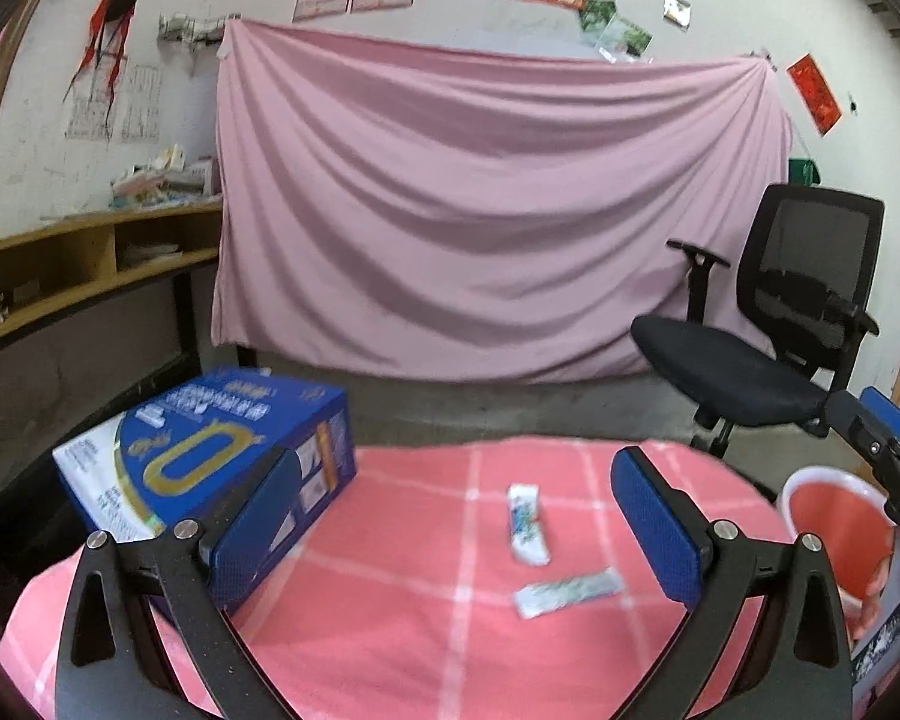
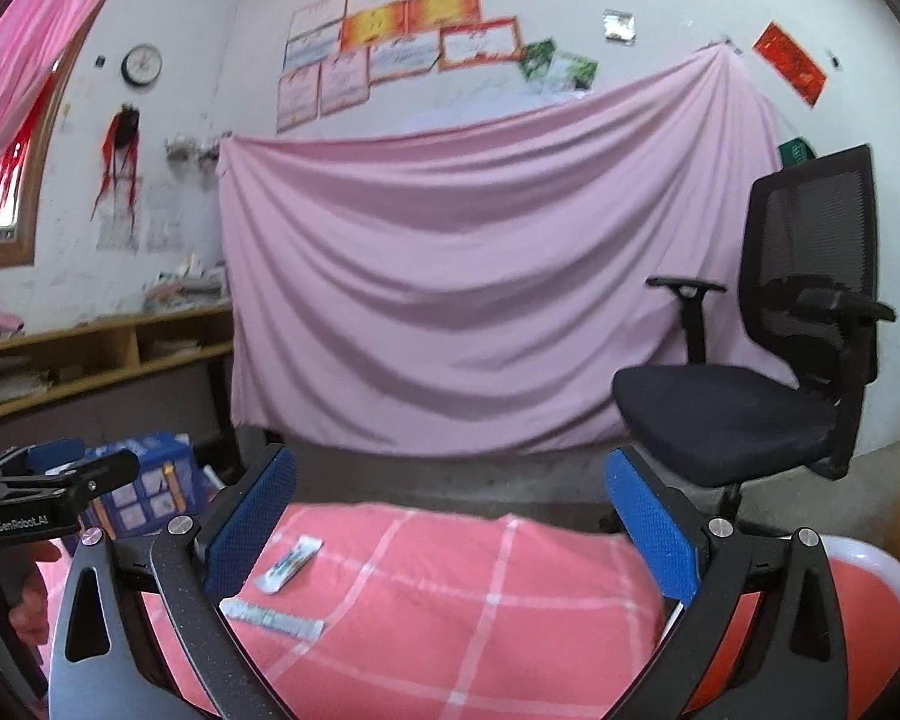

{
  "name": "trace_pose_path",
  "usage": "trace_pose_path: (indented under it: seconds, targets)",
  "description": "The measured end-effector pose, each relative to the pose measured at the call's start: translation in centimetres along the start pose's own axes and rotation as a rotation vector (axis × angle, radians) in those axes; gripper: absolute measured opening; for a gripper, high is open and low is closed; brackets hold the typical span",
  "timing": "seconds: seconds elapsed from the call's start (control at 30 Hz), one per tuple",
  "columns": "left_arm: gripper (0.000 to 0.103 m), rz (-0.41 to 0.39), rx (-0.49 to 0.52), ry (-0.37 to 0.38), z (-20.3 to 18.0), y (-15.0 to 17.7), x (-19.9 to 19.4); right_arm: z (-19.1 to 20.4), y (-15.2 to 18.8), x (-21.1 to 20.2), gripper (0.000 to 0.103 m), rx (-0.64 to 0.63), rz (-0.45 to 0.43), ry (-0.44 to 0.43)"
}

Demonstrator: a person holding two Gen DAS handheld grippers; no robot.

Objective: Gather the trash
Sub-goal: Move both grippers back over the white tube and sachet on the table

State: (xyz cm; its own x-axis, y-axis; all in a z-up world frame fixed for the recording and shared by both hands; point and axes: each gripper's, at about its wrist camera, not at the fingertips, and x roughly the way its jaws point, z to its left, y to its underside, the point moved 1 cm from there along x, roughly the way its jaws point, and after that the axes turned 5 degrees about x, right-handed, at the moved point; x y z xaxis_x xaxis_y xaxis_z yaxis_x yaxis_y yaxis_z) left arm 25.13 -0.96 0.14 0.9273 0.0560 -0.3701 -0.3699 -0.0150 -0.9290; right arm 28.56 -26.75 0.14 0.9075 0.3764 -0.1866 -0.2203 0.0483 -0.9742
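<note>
Two crumpled white wrappers lie on the pink checked tablecloth (image 1: 390, 612). One wrapper (image 1: 528, 523) lies farther back and the other wrapper (image 1: 567, 593) nearer, both ahead of my left gripper (image 1: 456, 525). That gripper is open wide, with nothing between its blue pads. In the right wrist view the same wrappers (image 2: 288, 564) (image 2: 273, 618) lie low on the left, by the left finger of my right gripper (image 2: 450, 534), which is also open and holds nothing. A red bin with a white rim (image 1: 834, 534) stands at the table's right side.
A blue and white carton (image 1: 204, 462) sits on the table's left, close to my left finger. A black office chair (image 2: 750, 408) stands beyond the table on the right. A pink sheet (image 1: 480, 210) hangs on the back wall, and wooden shelves (image 1: 90, 252) run along the left.
</note>
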Motion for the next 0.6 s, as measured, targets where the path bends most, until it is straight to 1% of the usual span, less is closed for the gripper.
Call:
trace_pose_path:
  seconds: [0.13, 0.27, 0.3, 0.37, 0.43, 0.47, 0.53, 0.57, 0.6]
  targets:
    - [0.101, 0.083, 0.024, -0.018, 0.6, 1.0, 1.0, 0.2, 0.9, 1.8, 0.103, -0.007, 0.107, -0.032]
    - [0.101, 0.179, 0.062, -0.056, 0.7, 2.4, 2.0, 0.3, 1.9, 4.0, 0.103, -0.008, 0.244, -0.077]
    - [0.101, 0.200, 0.066, -0.060, 0.7, 2.7, 2.3, 0.4, 2.3, 4.8, 0.103, -0.016, 0.297, -0.090]
    - [0.101, 0.243, 0.057, -0.069, 1.0, 3.3, 2.8, 0.5, 2.9, 5.8, 0.103, -0.036, 0.359, -0.103]
    - [0.101, 0.277, 0.039, -0.062, 1.4, 3.8, 3.2, 1.1, 3.8, 7.0, 0.102, -0.074, 0.445, -0.135]
    - [0.101, 0.301, 0.027, -0.060, 1.7, 4.1, 3.5, 1.3, 4.2, 7.1, 0.100, -0.085, 0.462, -0.146]
    - [0.100, 0.323, 0.010, -0.052, 2.1, 4.3, 3.8, 2.0, 4.9, 7.8, 0.095, -0.119, 0.513, -0.179]
    - [0.100, 0.333, 0.004, -0.048, 2.2, 4.6, 3.9, 2.4, 5.2, 8.1, 0.091, -0.135, 0.534, -0.198]
    - [0.097, 0.338, 0.001, -0.048, 2.3, 4.6, 3.9, 2.7, 5.4, 8.4, 0.088, -0.149, 0.555, -0.219]
